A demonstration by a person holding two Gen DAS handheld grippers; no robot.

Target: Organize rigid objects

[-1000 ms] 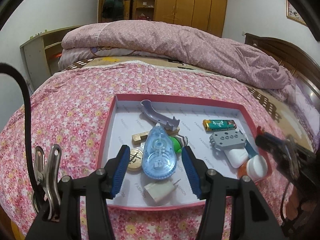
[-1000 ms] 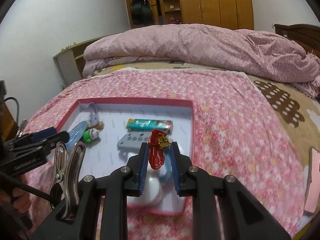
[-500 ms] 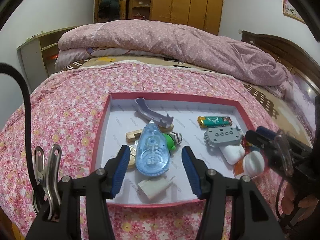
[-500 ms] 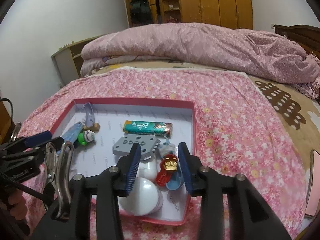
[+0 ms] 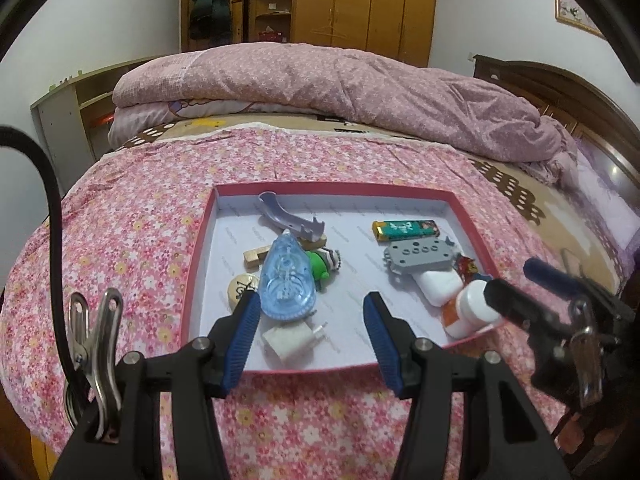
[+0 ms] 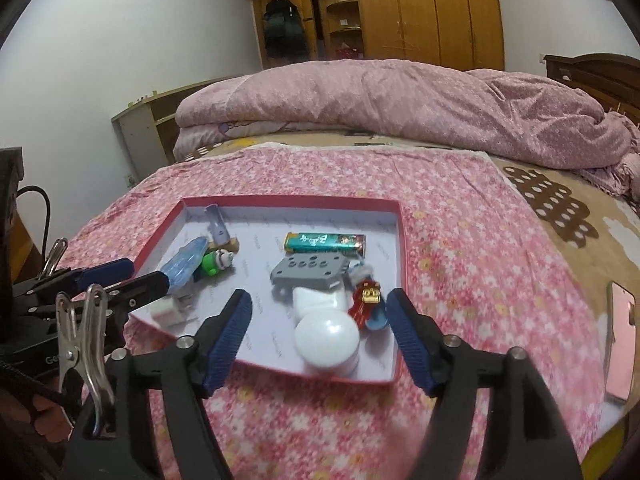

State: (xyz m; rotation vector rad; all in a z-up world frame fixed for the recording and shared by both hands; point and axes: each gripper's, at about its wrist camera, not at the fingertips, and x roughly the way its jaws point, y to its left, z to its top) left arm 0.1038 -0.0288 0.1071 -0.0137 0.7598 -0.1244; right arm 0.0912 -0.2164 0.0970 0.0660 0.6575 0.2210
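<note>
A red-rimmed tray [image 5: 332,190] [image 6: 288,200] lies on the flowered bedspread. It holds a blue tape dispenser [image 5: 286,284], a lighter [image 6: 325,242], a grey plate with holes [image 6: 310,272], a white jar [image 6: 326,338] and a red toy figure [image 6: 366,300] near its right corner. My left gripper [image 5: 311,312] [image 6: 140,274] hovers open over the tray's near edge, with the dispenser just ahead of its left finger. My right gripper [image 6: 318,308] [image 5: 512,280] is opening above the jar and the figure, its pads touching neither.
A rolled pink quilt [image 5: 340,80] lies across the far side of the bed. Behind it stand a wooden wardrobe [image 6: 420,12] and a low shelf [image 5: 64,120]. A pink phone-like slab [image 6: 620,340] rests on the bedspread to the right.
The right gripper let go of the red toy figure, which now lies in the tray beside the white jar. Its jaws spread wide and it drew back. The left gripper pulled back a little.
</note>
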